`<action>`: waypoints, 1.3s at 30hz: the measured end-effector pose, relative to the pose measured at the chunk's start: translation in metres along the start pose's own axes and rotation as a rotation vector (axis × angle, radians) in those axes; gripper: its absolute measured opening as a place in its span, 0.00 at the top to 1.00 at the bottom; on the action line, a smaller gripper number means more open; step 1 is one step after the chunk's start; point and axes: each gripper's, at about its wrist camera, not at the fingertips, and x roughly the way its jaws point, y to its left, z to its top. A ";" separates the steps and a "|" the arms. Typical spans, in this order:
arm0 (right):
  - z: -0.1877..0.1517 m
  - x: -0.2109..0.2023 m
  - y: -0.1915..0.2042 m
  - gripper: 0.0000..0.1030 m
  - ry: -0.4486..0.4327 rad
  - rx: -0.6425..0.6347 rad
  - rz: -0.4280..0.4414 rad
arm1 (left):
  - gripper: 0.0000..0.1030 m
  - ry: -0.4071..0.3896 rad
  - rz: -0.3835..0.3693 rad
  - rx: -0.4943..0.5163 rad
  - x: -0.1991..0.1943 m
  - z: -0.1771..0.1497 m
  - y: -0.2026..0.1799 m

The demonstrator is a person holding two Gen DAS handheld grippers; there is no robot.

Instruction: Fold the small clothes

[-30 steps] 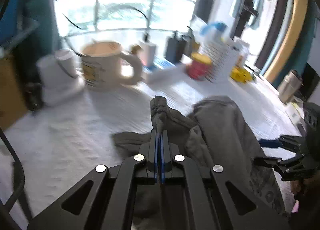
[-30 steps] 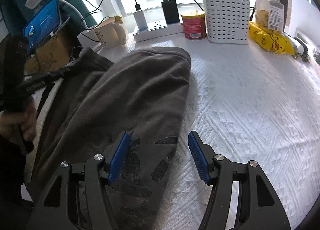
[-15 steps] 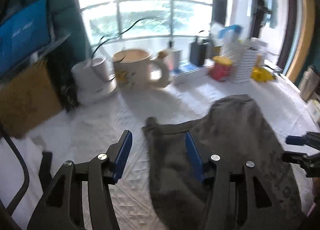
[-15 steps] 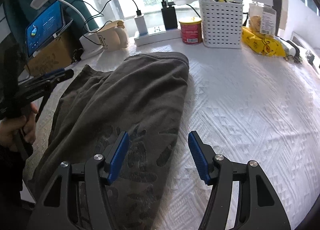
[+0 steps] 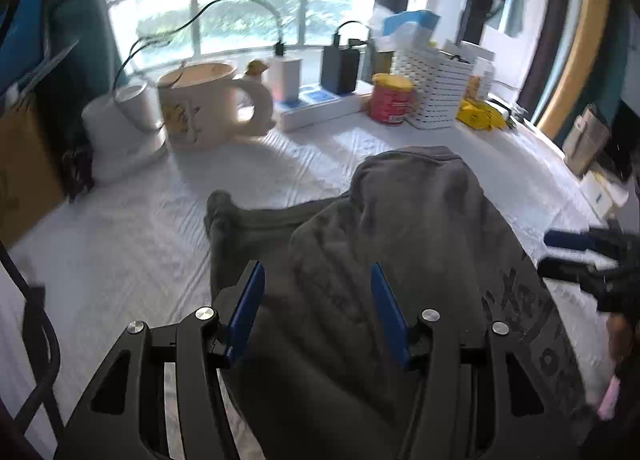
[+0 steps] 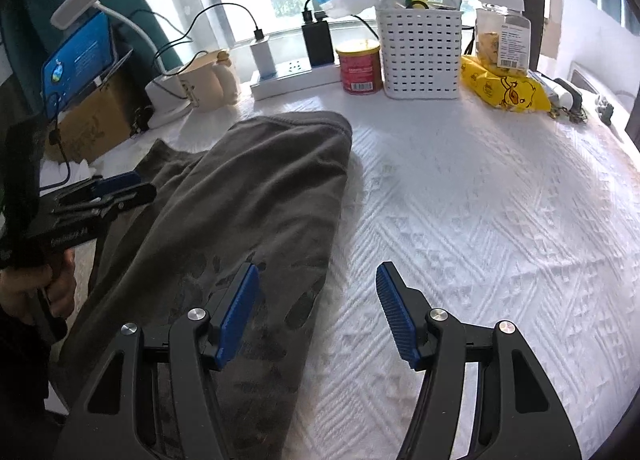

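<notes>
Risk sits in the loose fold: left gripper (image 5: 316,310) hovers released over the grey T-shirt (image 6: 256,196) on the white bedspread (image 6: 480,220); right gripper (image 6: 316,316) gapes empty at its edge, so a careless grab could drag layers apart.

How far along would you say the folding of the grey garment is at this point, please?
Done: the grey garment lies on the white textured cover with one side folded over lengthwise, so a narrow strip shows beneath. In hand: nothing; the left hand-held gripper and the right hand-held gripper are both open above it. Left: probably further folds, since the garment is long, with one corner sticking out.
</notes>
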 end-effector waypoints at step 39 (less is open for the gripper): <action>0.083 0.095 -0.025 0.78 0.052 0.157 0.230 | 0.94 -0.050 -0.129 -0.125 -0.004 -0.005 0.049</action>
